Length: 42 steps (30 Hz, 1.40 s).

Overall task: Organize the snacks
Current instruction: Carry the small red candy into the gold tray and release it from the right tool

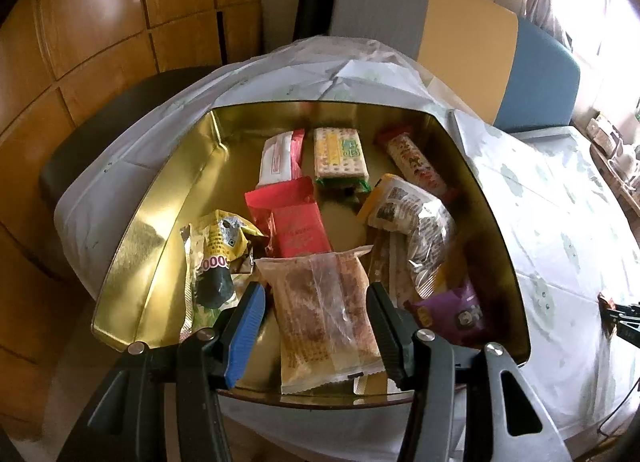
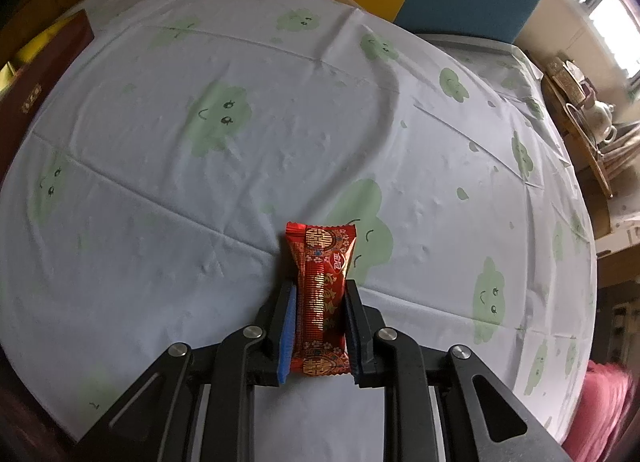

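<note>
In the left wrist view a gold tin box (image 1: 132, 246) holds several snack packets. My left gripper (image 1: 318, 302) is over its near edge, jaws on either side of a clear-wrapped brown pastry packet (image 1: 324, 310), which hangs down between them. Behind it lie a red packet (image 1: 298, 221), a yellow packet (image 1: 218, 246), a green cracker pack (image 1: 340, 155) and a purple packet (image 1: 456, 314). In the right wrist view my right gripper (image 2: 320, 294) is shut on a red and gold candy packet (image 2: 322, 290) above the tablecloth (image 2: 200, 181).
The table carries a white cloth with green cloud faces. The dark red box side (image 2: 36, 101) is at the far left in the right wrist view. Chairs (image 1: 536, 77) stand behind the table. A shelf with a teapot (image 2: 600, 117) is at the right.
</note>
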Each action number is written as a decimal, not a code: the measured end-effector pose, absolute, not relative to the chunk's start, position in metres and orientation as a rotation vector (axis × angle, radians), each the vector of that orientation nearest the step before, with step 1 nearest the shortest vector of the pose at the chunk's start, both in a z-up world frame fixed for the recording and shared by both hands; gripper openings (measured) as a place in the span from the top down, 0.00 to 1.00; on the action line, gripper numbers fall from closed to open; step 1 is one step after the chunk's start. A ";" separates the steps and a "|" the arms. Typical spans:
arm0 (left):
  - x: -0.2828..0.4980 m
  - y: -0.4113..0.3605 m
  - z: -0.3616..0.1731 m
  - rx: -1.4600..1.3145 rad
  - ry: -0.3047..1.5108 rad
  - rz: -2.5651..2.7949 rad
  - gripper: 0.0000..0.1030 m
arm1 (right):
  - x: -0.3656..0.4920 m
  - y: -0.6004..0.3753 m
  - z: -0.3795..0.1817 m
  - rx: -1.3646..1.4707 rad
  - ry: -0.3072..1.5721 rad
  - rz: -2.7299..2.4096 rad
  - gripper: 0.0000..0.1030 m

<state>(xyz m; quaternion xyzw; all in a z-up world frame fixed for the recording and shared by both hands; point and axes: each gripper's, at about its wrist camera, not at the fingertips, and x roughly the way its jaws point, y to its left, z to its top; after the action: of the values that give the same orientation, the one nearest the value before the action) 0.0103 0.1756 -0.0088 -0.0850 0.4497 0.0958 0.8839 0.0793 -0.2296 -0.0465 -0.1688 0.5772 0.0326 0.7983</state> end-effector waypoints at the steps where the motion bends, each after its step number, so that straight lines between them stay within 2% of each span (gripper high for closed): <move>1: 0.010 0.176 -0.008 -0.177 0.932 0.196 0.48 | 0.080 -0.230 -0.046 -0.360 1.245 0.068 0.79; 11: 0.006 0.183 -0.011 -0.201 0.923 0.188 0.48 | 0.072 -0.198 -0.033 -0.298 1.243 0.169 0.79; 31: -0.006 0.215 0.001 -0.232 0.853 0.273 0.48 | 0.049 -0.002 0.047 -0.174 1.039 0.739 0.79; 35: -0.010 0.224 0.000 -0.243 0.857 0.290 0.48 | 0.045 0.046 0.039 -0.220 1.043 0.819 0.79; 42: -0.011 0.232 -0.006 -0.259 0.870 0.298 0.48 | 0.051 0.091 -0.012 -0.351 1.147 0.818 0.77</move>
<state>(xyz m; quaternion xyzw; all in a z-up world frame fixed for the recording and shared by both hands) -0.0109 0.2323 -0.0061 -0.1247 0.4188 0.1435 0.8880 0.0513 0.0914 -0.0116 -0.1607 0.5245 0.3740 0.7478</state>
